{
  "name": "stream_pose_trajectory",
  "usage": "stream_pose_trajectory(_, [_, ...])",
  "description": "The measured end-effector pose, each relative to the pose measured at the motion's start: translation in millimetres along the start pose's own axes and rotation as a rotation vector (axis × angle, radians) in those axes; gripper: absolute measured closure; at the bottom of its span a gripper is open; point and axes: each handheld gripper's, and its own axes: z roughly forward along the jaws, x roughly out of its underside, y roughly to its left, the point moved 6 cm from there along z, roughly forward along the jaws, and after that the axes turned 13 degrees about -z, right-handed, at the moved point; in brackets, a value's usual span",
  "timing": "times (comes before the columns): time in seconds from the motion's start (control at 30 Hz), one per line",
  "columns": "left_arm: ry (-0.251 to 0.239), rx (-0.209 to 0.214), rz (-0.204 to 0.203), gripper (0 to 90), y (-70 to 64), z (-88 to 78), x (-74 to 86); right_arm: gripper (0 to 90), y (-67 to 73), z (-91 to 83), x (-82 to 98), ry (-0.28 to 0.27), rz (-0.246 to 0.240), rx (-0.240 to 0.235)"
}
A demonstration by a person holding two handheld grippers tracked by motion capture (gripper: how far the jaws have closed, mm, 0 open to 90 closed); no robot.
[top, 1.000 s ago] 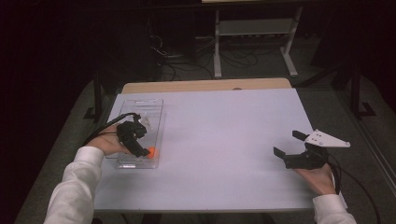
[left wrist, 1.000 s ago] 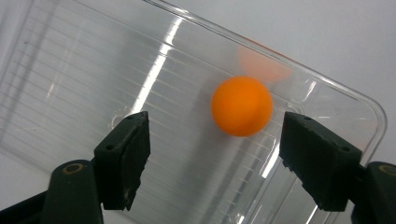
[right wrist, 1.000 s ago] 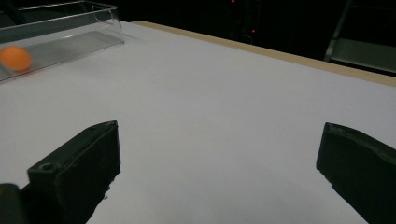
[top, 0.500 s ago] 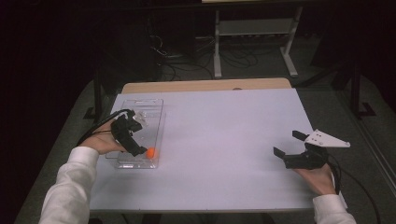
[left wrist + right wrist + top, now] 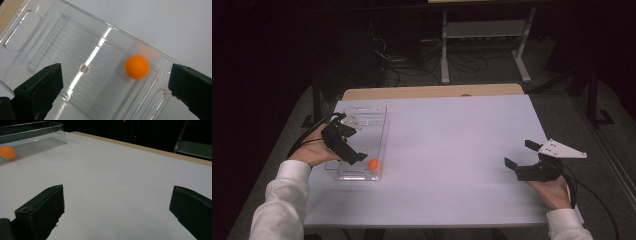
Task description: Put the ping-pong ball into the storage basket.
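An orange ball [image 5: 137,66] lies in a clear tray [image 5: 379,117] whose floor bears fine parallel ridges. The table [image 5: 452,150] is white with a tan strip along its far edge. Both grippers, left [image 5: 348,150] and right [image 5: 518,154], are black; the right carries a pale grey plate. The sleeves [image 5: 282,200] are white.
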Motion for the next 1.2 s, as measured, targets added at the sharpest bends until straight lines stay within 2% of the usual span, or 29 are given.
stream_pose_trajectory(0.07, [-0.026,0.006,-0.014,0.0,0.5,-2.5,0.7,0.0,0.0,-0.1,0.0,0.000,0.000,0.001])
stream_pose_trajectory(0.37, [-0.090,-0.002,-0.052,0.0,3.1,-11.6,9.7,0.0,-0.7,-0.2,0.3,0.000,0.001,0.002])
stream_pose_trajectory(0.6, [-0.179,0.004,-0.088,0.0,4.4,-20.9,14.1,0.0,-0.1,0.0,0.5,0.002,0.001,0.002])
stream_pose_trajectory(0.97, [-0.283,-0.009,-0.095,0.0,-2.3,-29.0,21.0,0.0,0.3,0.3,0.7,0.004,-0.001,0.001])
stream_pose_trajectory(1.2, [-0.349,-0.004,-0.129,0.0,-4.3,-29.1,28.5,0.0,0.0,0.5,1.2,0.007,-0.003,0.002])
